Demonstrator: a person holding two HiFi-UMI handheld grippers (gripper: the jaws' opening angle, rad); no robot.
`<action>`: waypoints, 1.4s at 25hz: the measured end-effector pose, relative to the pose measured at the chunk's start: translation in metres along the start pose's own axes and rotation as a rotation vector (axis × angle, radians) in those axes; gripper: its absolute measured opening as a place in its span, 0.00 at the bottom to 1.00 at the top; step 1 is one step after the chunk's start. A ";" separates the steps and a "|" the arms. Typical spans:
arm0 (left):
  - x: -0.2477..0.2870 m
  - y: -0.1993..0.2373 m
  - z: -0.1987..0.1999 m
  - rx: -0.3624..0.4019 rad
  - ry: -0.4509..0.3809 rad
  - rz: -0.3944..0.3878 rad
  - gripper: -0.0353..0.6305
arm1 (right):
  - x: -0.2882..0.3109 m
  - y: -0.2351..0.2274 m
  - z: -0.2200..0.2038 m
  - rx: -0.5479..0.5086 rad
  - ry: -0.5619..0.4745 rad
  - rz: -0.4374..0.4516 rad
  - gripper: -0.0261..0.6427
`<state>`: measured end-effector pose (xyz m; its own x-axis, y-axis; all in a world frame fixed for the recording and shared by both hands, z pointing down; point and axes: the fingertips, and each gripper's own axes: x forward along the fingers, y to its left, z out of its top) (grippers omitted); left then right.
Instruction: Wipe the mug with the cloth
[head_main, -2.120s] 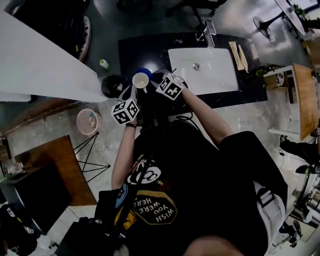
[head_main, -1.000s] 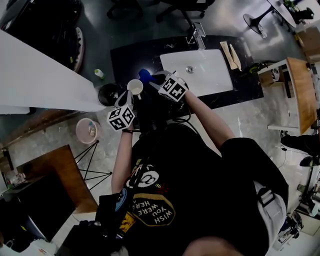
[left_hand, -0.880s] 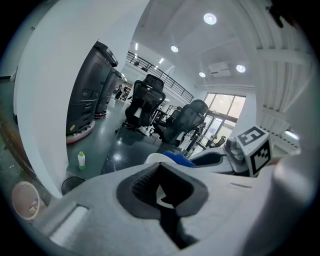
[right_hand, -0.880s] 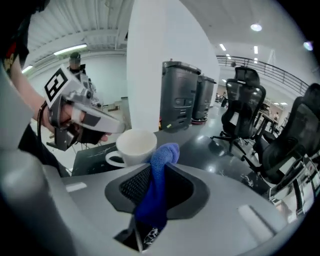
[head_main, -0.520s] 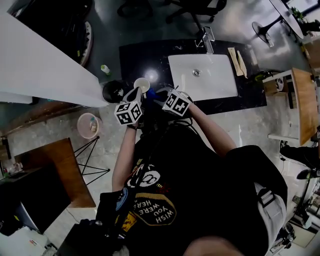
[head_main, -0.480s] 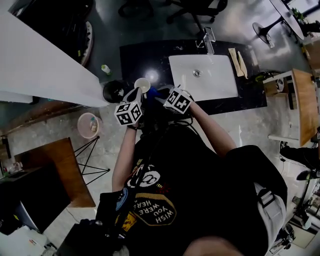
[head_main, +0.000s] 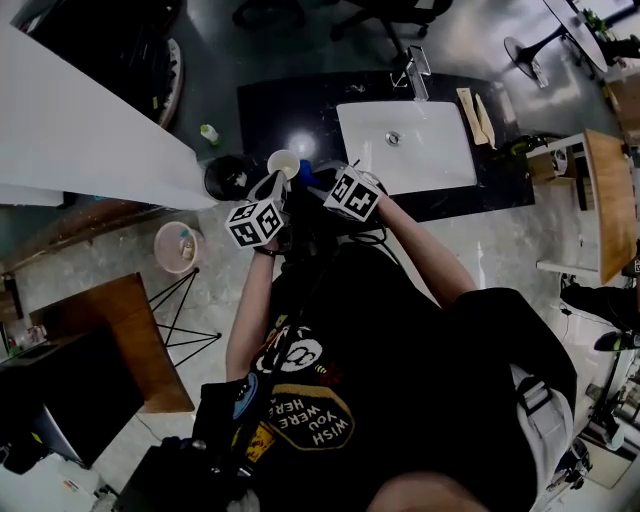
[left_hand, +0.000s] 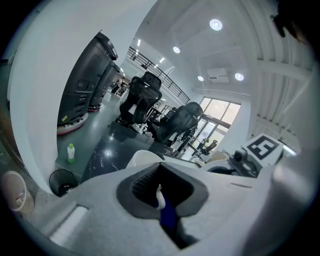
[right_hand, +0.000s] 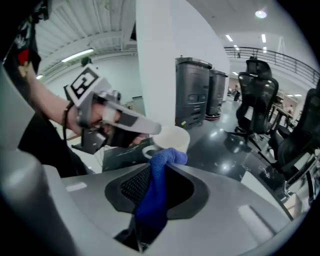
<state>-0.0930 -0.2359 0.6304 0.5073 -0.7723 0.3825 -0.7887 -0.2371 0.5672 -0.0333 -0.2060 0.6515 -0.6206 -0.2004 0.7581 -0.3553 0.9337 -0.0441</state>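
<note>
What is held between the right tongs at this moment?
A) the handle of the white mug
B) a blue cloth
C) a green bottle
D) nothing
B: the right gripper view shows the blue cloth pinched in the right tongs, its tip up near the white mug.

Bare dark counter (head_main: 265, 112) beyond the mug (head_main: 283, 163), white sink (head_main: 432, 162) at right, white partition (head_main: 80, 130) close at left.

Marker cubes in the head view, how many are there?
2: the left cube sits beside the mug; the right cube is next to the sink. None seems hidden.
</note>
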 end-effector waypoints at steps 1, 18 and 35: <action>0.000 -0.001 -0.001 0.001 0.003 -0.006 0.06 | -0.003 0.010 -0.004 -0.024 -0.001 0.028 0.17; -0.042 0.024 0.030 -0.047 -0.135 0.103 0.06 | -0.017 -0.077 -0.006 0.352 -0.220 -0.346 0.36; -0.066 -0.012 0.041 0.291 -0.138 0.205 0.06 | -0.083 -0.049 0.028 0.402 -0.450 -0.446 0.04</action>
<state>-0.1313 -0.2059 0.5686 0.2928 -0.8885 0.3534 -0.9446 -0.2114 0.2510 0.0165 -0.2434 0.5722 -0.5530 -0.7169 0.4246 -0.8145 0.5724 -0.0944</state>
